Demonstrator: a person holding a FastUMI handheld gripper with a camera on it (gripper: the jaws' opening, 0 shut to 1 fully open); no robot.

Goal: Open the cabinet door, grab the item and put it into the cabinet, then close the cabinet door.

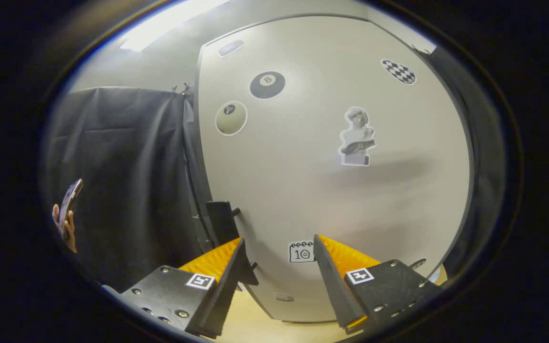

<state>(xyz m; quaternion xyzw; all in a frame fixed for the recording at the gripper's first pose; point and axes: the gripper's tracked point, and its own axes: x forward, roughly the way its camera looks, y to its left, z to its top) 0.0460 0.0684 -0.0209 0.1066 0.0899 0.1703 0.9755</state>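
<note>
The claw (278,247) stands wide apart and holds nothing. Just ahead of its fingers is the pale grey flat cabinet door (303,190) with stickers, shut, so the inside is hidden. A dark handle (222,221) sits at its edge, near one finger. Beside the black cloth, a hand (65,226) holds a phone (69,202).

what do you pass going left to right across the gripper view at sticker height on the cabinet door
hand holding a phone → black cloth wall → door handle → pale ball sticker → eight-ball sticker → bust sticker → checkered sticker. The tool is open, facing the cabinet door.
</note>
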